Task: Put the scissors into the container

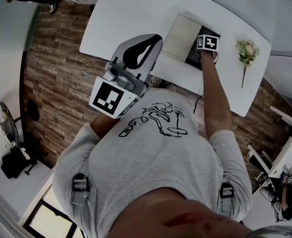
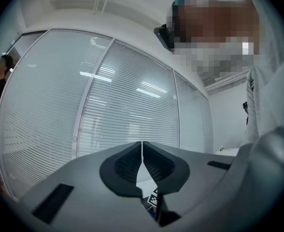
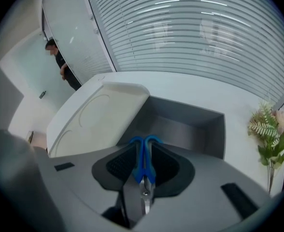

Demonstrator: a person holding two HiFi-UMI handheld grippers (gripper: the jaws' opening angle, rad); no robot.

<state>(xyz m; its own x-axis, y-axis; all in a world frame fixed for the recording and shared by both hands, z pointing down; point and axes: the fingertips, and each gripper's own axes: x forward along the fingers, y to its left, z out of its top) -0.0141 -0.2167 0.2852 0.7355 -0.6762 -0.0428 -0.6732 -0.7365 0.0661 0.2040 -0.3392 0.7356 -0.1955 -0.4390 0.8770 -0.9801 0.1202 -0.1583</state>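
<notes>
Logging nearest first: left gripper (image 1: 145,47) parked at the chest, short of the table (image 1: 136,9) edge, aimed level at the window blinds (image 2: 127,100), jaws closed tip to tip on nothing. Out of play for now.

Moving out along the stretched right arm: right gripper (image 3: 143,149) angled steeply down over the far right part of the table. Clamped narrow on the scissors (image 3: 149,168), pads against the blue handles on both sides as far as can be seen, with no gap beyond the handles' own width.

Reading the long axis: in line with the jaws, handle loops leading past the fingertips, pivot screw and blades trailing back toward the hand.

Placing the container (image 3: 180,124) just beyond and below the handle loops: grey box, mouth open, white lid (image 3: 98,115) folded back to the left. Dead ahead of the claw, no sideways offset worth noting. Scissors not yet inside, held above the opening, apparently clear of floor and walls.

Judging the next move: a short lowering or plain release along the same line, right hand alone. Possible snag: handles catching the near wall.

Farthest right: flower sprig (image 3: 267,134), well apart, no obstacle.
</notes>
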